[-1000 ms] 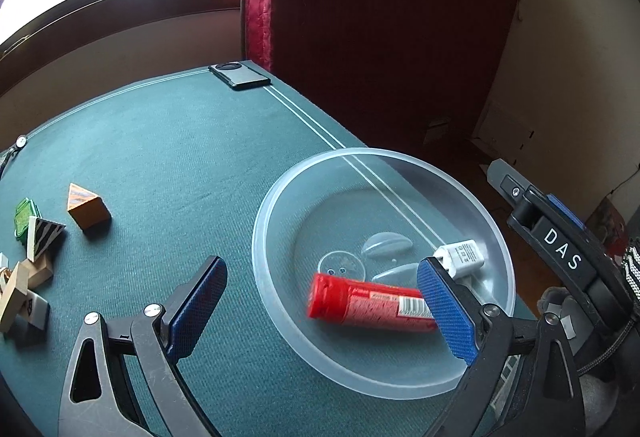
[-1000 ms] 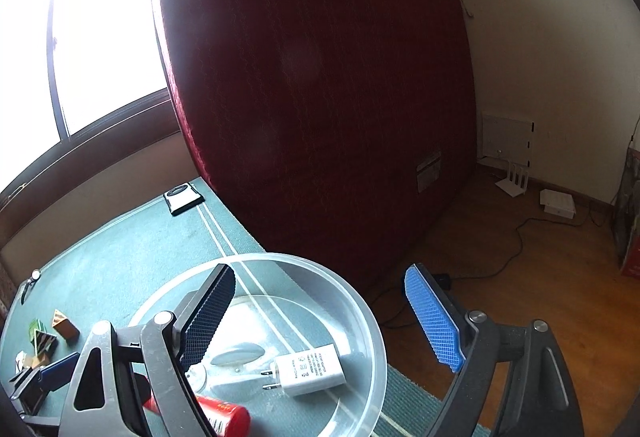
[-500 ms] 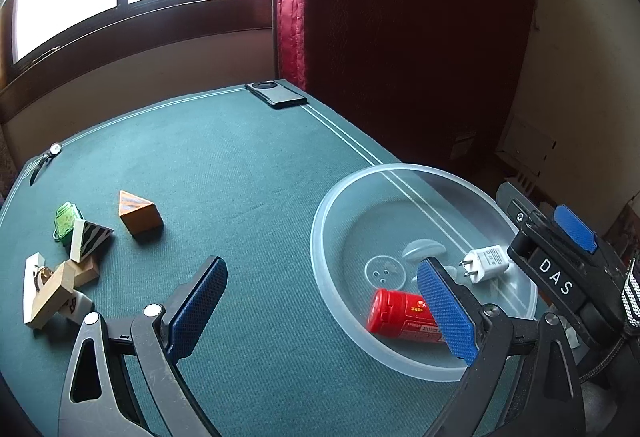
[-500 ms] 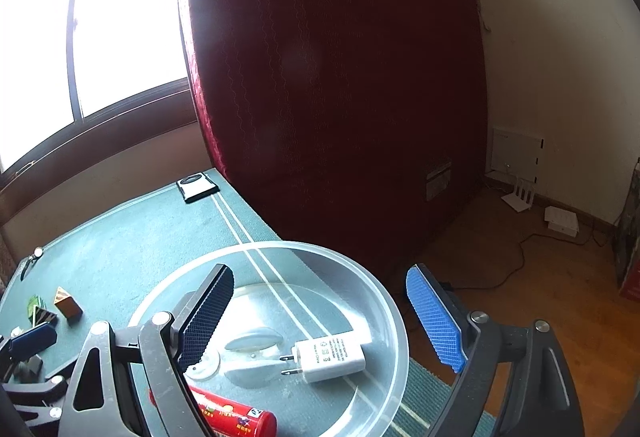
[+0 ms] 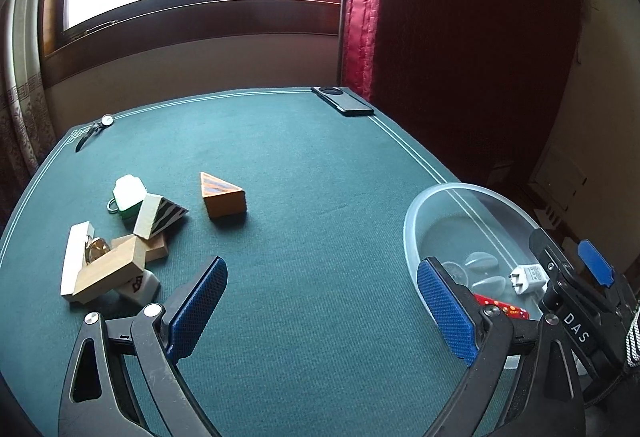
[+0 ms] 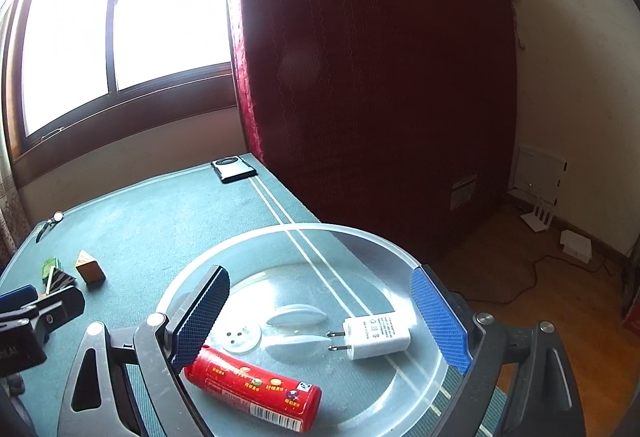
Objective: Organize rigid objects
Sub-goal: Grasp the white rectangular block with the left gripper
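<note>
A clear plastic bowl (image 6: 304, 233) (image 5: 412, 221) at the table's right edge holds a red tube (image 6: 256, 393) (image 5: 500, 311) and a white plug adapter (image 6: 378, 335) (image 5: 528, 277). My right gripper (image 6: 320, 313) hangs open above the bowl, nothing between its blue pads. My left gripper (image 5: 320, 301) is open over bare green felt, left of the bowl. An orange striped wedge (image 5: 222, 197) lies ahead of it. Further left sits a pile of wooden blocks (image 5: 108, 269), a black-and-white striped wedge (image 5: 158, 217) and a green-and-white piece (image 5: 128, 195).
A dark phone (image 5: 342, 101) (image 6: 234, 169) lies at the table's far right corner, a wristwatch (image 5: 96, 129) (image 6: 50, 223) at the far left corner. A red curtain (image 6: 360, 77) hangs right of the window. Wooden floor with cables (image 6: 532, 277) lies past the table's right edge.
My left gripper has swung left, away from the bowl, bringing the block pile and orange wedge nearer. The right gripper has shifted slightly over the bowl. Both stay open.
</note>
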`<state>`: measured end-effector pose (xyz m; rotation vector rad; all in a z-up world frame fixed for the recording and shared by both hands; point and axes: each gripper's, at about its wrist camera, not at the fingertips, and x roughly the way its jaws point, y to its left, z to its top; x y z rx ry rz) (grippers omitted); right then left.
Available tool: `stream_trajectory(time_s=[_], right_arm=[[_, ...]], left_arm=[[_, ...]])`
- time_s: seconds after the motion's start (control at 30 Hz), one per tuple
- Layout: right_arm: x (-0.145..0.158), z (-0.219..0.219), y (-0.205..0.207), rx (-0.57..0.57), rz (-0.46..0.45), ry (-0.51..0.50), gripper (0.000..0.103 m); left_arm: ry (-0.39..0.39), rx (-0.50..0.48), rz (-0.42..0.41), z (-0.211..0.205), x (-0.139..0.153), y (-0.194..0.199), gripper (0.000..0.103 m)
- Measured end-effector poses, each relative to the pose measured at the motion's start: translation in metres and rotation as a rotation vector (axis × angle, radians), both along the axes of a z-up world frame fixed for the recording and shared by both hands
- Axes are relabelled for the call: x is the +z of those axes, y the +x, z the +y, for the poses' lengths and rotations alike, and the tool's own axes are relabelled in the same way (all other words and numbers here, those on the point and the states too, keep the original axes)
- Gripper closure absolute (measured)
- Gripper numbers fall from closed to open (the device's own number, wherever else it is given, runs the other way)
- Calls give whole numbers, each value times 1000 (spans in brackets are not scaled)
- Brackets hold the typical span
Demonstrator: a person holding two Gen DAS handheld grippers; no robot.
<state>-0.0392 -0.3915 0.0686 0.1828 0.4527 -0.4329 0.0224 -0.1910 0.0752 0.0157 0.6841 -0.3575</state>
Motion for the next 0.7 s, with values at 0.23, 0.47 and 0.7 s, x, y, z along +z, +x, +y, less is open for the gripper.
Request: stream_trajectory(time_s=[0.23,0.47,0.7], right_arm=[[-2,20,0,57,15,-35,8],[-4,44,-2,129,32,-79,7],[-7,62,-4,194,50,-99,5]], left_arm=[[-12,119,14,46,-5,8,6],[-22,243,24,94,-12,14,6],[-6,337,35,136,-18,21,6]])
